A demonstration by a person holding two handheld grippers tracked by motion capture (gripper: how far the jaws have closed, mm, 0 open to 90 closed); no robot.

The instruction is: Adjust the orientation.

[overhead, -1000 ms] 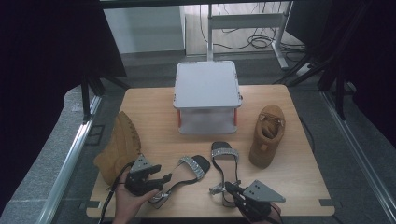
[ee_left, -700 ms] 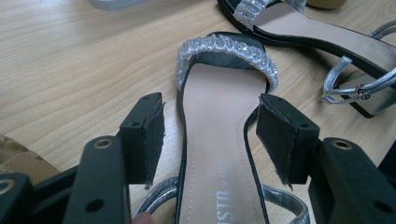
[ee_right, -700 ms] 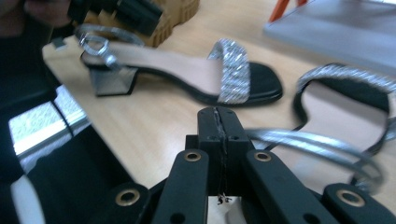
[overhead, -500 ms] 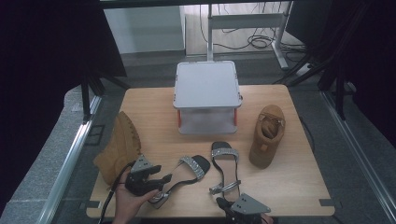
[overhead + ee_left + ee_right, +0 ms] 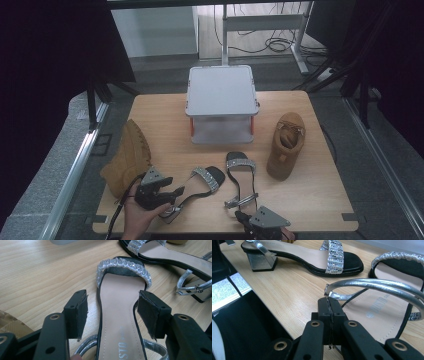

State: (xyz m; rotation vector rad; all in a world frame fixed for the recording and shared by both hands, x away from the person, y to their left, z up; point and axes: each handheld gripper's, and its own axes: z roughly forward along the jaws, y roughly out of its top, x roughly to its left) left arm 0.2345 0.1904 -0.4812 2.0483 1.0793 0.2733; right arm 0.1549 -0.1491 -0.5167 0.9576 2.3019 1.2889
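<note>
Two black sandals with glittering toe bands lie near the table's front edge. My left gripper [image 5: 172, 192], held in a hand, is open, its jaws on either side of the left sandal [image 5: 207, 179] near its heel end. In the left gripper view the pads [image 5: 80, 311] stand beside the insole [image 5: 117, 322] without pressing it. My right gripper [image 5: 241, 216] is at the front edge, behind the right sandal [image 5: 240, 172]. Its jaws [image 5: 329, 302] are shut, and the end of that sandal's silver ankle strap [image 5: 372, 283] lies just past their tips.
A white box on orange legs [image 5: 221, 102] stands mid-table at the back. One tan boot [image 5: 127, 160] lies on its side at the left, another [image 5: 286, 145] stands at the right. The table's front edge [image 5: 310, 226] runs close under the right gripper.
The right gripper has sunk and drawn back toward the table's front edge, a little to the left. The left gripper and both sandals have kept still.
</note>
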